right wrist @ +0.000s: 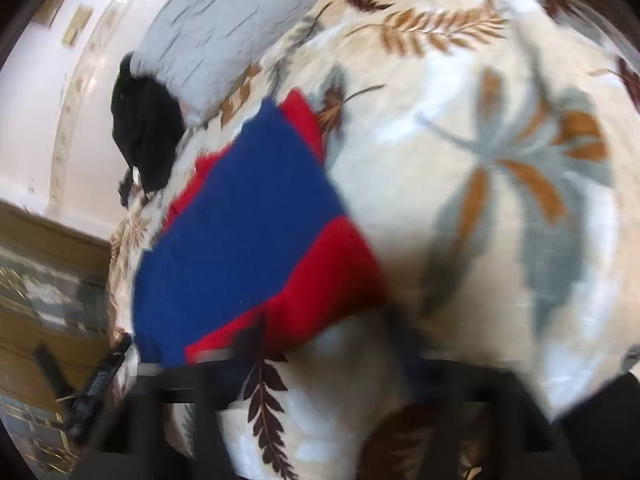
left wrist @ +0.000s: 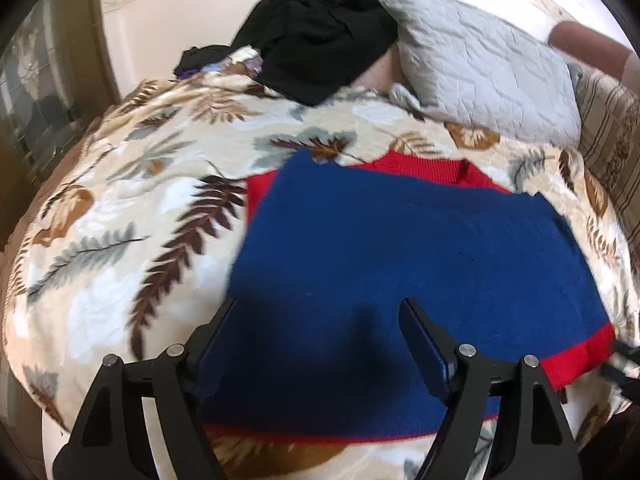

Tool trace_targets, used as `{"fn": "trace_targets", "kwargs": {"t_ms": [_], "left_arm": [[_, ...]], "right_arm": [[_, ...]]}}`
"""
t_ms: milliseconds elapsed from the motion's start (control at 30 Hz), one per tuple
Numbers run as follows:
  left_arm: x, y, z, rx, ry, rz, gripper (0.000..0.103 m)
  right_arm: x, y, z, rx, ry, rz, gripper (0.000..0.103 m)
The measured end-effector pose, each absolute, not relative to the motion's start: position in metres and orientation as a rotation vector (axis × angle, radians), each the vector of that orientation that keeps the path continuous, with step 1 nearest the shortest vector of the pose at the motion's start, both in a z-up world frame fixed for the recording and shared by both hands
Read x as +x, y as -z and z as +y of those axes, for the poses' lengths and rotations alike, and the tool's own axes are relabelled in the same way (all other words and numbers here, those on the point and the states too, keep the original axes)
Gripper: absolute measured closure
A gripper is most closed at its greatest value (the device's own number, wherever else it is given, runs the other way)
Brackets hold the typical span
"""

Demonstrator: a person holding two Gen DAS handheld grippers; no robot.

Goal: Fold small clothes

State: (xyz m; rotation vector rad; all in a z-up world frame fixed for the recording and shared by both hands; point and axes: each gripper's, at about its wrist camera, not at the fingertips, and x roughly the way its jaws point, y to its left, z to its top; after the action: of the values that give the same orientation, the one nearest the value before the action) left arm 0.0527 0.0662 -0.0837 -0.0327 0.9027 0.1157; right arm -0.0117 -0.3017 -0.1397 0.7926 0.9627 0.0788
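A leaf-printed blanket (left wrist: pixel 168 168) covers the bed, with a grey pillow (left wrist: pixel 484 68) and a heap of black clothing (left wrist: pixel 320 36) at its far end against a pale wall (left wrist: pixel 180 12). The blue-and-red garment (left wrist: pixel 400 248) lies flat mid-blanket. The left gripper (left wrist: pixel 320 312) hovers spread wide above its near edge, empty; the right gripper (right wrist: pixel 320 340), blurred, also stands apart at the garment's red hem, clamping nothing.

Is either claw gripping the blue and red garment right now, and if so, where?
Neither. The left claw stands open over the blue and red garment; the right claw, blurred, looks open at its red edge, with nothing pinched.
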Motion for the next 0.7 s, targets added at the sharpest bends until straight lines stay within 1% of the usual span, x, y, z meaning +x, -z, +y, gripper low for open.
{"fn": "trace_targets", "kwargs": {"t_ms": [67,167,267,333,367,400,433,467,533,567,600,633,700], "left_arm": [[0.062,0.102,0.064,-0.020,-0.122,0.958,0.022],[0.061,0.111,0.058,0.030,-0.132,0.929,0.018],[0.061,0.111,0.059,0.020,-0.125,0.931,0.018],[0.061,0.111,0.060,0.018,-0.117,0.930,0.017],[0.061,0.111,0.060,0.021,-0.115,0.927,0.017],[0.060,0.112,0.059,0.026,-0.115,0.926,0.016],[0.060,0.112,0.059,0.031,-0.113,0.924,0.016],[0.060,0.113,0.059,0.033,-0.110,0.923,0.016],[0.059,0.113,0.060,0.028,-0.102,0.917,0.015],[0.059,0.114,0.060,0.026,-0.099,0.911,0.014],[0.059,0.115,0.059,0.029,-0.099,0.907,0.014],[0.059,0.115,0.058,0.038,-0.103,0.907,0.013],[0.059,0.110,0.059,0.038,-0.097,0.926,0.014]], "right_arm": [[0.001,0.120,-0.309,0.738,-0.138,0.910,0.027],[0.048,0.106,-0.304,0.645,-0.211,0.907,0.024],[0.106,0.116,-0.305,0.600,-0.207,0.947,0.024],[0.152,0.135,-0.307,0.587,-0.183,1.007,0.024],[0.170,0.148,-0.306,0.605,-0.196,1.058,0.026],[0.178,0.154,-0.301,0.596,-0.221,1.086,0.051],[0.182,0.153,-0.294,0.561,-0.216,1.095,0.079],[0.179,0.144,-0.288,0.513,-0.195,1.078,0.085],[0.170,0.132,-0.283,0.460,-0.157,1.021,0.086],[0.170,0.138,-0.284,0.463,-0.126,1.037,0.086],[0.172,0.147,-0.286,0.471,-0.090,1.061,0.081],[0.171,0.149,-0.287,0.477,-0.073,1.062,0.074],[0.160,0.138,-0.283,0.473,-0.061,1.019,0.062]]}}
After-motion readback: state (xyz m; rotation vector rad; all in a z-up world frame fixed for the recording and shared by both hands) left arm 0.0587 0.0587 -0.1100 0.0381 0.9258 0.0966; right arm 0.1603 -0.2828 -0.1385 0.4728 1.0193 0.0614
